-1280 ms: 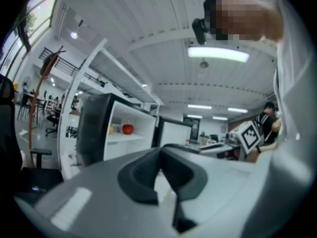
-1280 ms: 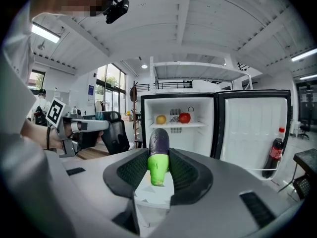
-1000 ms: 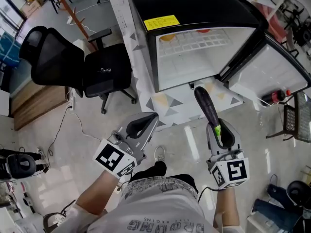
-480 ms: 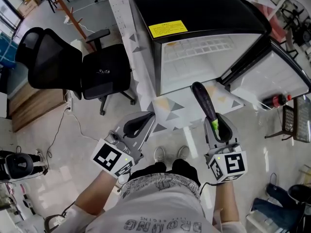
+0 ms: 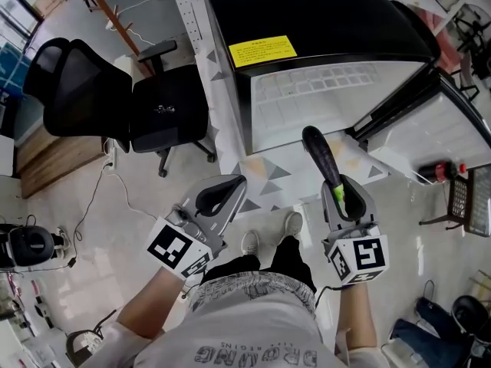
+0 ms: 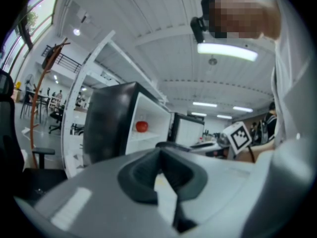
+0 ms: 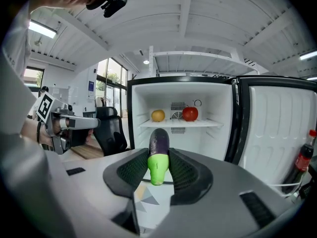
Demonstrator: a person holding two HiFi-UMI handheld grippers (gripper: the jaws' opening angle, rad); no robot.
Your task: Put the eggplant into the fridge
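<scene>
Eggplant [image 5: 323, 157] sits clamped at its green stem end in our right gripper [image 5: 347, 198], purple tip aimed fwd at the open fridge [image 5: 330, 14] so we can feed it in nose-first; not inside yet. Left gripper [image 5: 222, 197]: jaws together, empty, front-left of fridge.

Black office chair [image 5: 163, 115] stands on glossy pale floor [image 5: 73, 225].

Fridge shelf [image 7: 181, 124]: orange fruit [image 7: 158, 115] left, red fruit [image 7: 190, 113], perhaps tomato, right; apart.
</scene>
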